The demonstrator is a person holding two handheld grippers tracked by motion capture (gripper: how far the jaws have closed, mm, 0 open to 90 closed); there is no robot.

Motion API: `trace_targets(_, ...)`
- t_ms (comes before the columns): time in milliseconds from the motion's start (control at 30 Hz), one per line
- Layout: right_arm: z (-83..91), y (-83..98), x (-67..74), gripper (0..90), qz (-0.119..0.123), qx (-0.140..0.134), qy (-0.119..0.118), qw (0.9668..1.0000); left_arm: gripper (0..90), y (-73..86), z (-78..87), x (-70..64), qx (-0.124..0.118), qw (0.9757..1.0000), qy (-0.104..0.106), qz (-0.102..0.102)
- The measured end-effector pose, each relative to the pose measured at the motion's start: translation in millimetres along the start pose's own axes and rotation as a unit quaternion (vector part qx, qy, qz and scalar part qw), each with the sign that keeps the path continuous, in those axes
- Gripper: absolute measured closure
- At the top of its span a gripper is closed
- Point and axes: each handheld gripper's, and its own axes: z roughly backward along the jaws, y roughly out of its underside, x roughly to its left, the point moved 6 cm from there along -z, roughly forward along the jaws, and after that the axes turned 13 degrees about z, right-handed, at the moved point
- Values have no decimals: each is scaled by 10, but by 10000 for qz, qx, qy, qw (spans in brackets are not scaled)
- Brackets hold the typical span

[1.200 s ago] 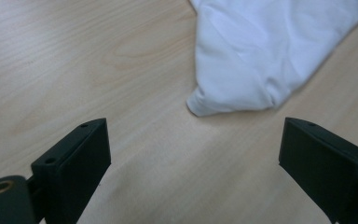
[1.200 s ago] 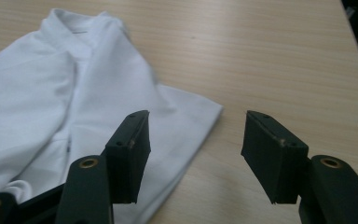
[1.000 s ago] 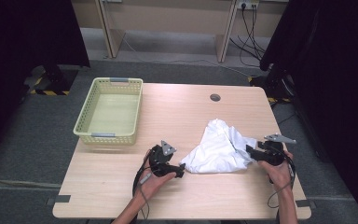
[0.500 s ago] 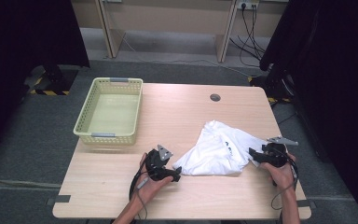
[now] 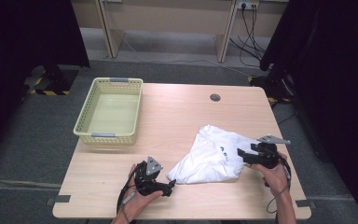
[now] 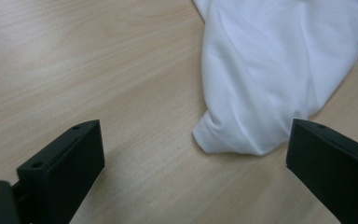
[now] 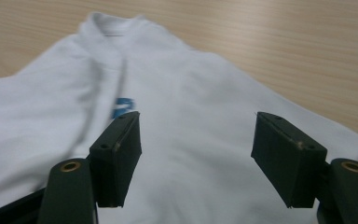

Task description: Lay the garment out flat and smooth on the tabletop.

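A crumpled white cotton shirt [image 5: 214,156] lay near the wooden table's [image 5: 177,116] front right corner. Both the left gripper [image 5: 170,183] and right gripper [image 5: 240,155] gaped wide, apparently holding nothing.

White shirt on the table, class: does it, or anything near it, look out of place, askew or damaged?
The white shirt lies crumpled and bunched on the table, not spread flat, and sits outside the empty yellow basket. No damage or spill shows.
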Motion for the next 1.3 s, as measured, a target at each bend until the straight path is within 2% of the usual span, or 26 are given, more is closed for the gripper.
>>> trace_targets(100,-96,-104,239,325,201,4,-296,9994,29,84,97,47,50,9999,-57,-77)
trace_targets(233,-176,-209,424,322,385,43,-435,9983,23,184,218,194,214,9995,-226,-112)
trace_targets(300,-187,-252,490,321,451,39,-488,9978,10,226,272,272,258,9987,-393,-207)
trace_targets(367,-200,-298,561,322,491,15,-532,9974,0,258,332,341,254,9987,-421,-158)
trace_targets(567,-278,-371,674,324,490,62,-584,9971,0,277,392,442,260,9986,-423,-155)
trace_targets(700,-392,-419,725,342,526,124,-626,9966,0,274,391,449,255,9986,-435,-151)
trace_targets(800,-537,-462,734,350,512,288,-596,9965,0,275,391,448,254,9986,-436,-151)
trace_targets(900,-645,-486,752,448,649,426,-596,9952,0,274,391,449,254,9986,-436,-152)
trace_targets(967,-720,-472,755,579,866,539,-615,9929,0,275,391,448,254,9986,-436,-151)
trace_targets(1067,-747,-477,796,777,1074,455,-751,9903,0,275,391,448,254,9986,-436,-151)
trace_targets(1133,-709,-490,826,828,1235,400,-750,9887,0,275,391,448,254,9986,-436,-151)
trace_targets(1233,-579,-526,863,843,1379,222,-763,9873,0,275,391,448,254,9986,-437,-151)
trace_targets(1267,-517,-537,874,844,1381,136,-784,9872,0,275,391,448,254,9986,-437,-151)
trace_targets(1300,-375,-546,906,845,1405,-65,-850,9864,0,275,391,449,253,9986,-439,-150)
